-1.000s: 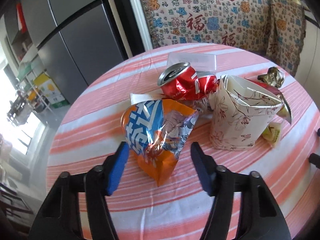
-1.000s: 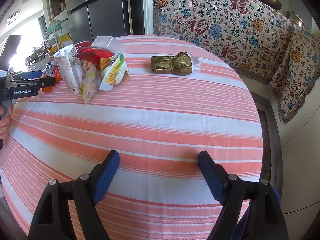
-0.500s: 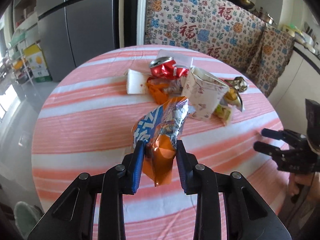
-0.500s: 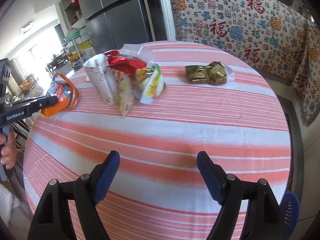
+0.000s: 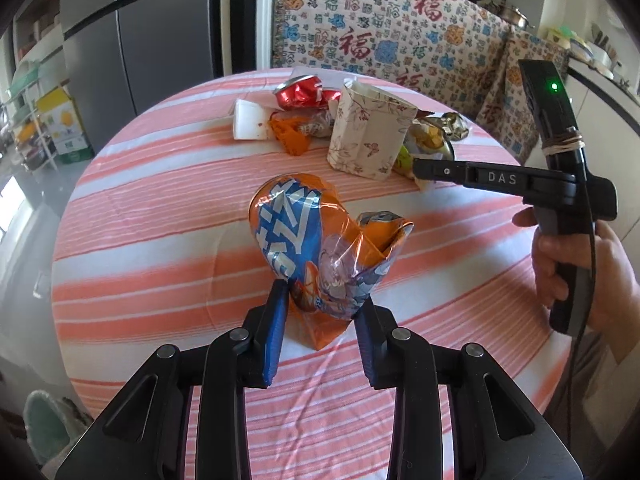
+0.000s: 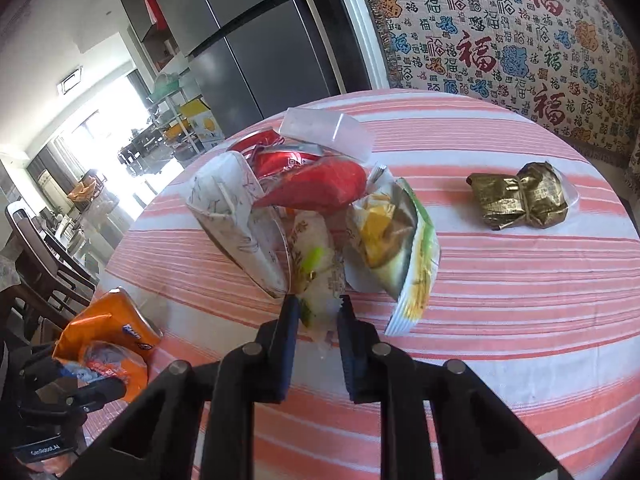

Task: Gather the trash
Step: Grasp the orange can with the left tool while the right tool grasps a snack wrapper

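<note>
The left gripper [image 5: 320, 312] points steeply down over the striped bench [image 5: 160, 216], clamped on the orange snack bag [image 5: 316, 240], which hangs clear of the patterned paper box [image 5: 368, 136] behind it. The right gripper [image 6: 318, 312], tilted down beside that box, has just been closing and pinches a pale wrapper [image 6: 318, 276] at the box's foot. A hand [image 5: 580, 264] grips its handle.

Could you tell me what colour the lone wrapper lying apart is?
Gold wrapper, clearest from the right wrist.
</note>
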The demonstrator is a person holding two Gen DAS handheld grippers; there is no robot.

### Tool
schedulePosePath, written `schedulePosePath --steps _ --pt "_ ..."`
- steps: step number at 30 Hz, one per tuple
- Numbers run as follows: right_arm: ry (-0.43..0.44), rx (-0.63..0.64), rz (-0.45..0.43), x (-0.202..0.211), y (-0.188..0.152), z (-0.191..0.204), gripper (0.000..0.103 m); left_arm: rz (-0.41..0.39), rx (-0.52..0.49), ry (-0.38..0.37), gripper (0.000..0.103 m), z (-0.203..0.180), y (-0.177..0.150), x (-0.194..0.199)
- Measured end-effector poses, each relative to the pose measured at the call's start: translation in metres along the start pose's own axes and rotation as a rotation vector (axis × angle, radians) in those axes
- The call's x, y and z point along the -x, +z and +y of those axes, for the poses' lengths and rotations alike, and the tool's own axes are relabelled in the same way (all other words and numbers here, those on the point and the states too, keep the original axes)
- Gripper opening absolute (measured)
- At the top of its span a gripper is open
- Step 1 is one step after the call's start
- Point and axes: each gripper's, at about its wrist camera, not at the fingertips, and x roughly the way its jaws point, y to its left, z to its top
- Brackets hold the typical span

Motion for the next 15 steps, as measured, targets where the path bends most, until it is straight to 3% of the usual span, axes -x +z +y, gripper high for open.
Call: schedulePosePath --steps 4,10,13,15 --pt "-0.002 0.022 0.027 0.018 -0.014 0.000 0.019 0.031 0.035 -0.035 0.033 0.006 -0.007 0.003" --pt "-0.057 0.079 0.093 0.059 -0.054 -0.010 0.019 0.079 0.080 -0.061 0.042 0.012 -0.020 0.004" --pt "-0.075 0.100 0.111 0.076 -0.070 -0.011 0.019 0.072 0.070 -0.038 0.062 0.013 -0.021 0.008" --pt "-0.084 0.111 0.123 0.081 -0.077 -0.012 0.019 0.059 0.063 -0.047 0.083 0.010 -0.019 0.011"
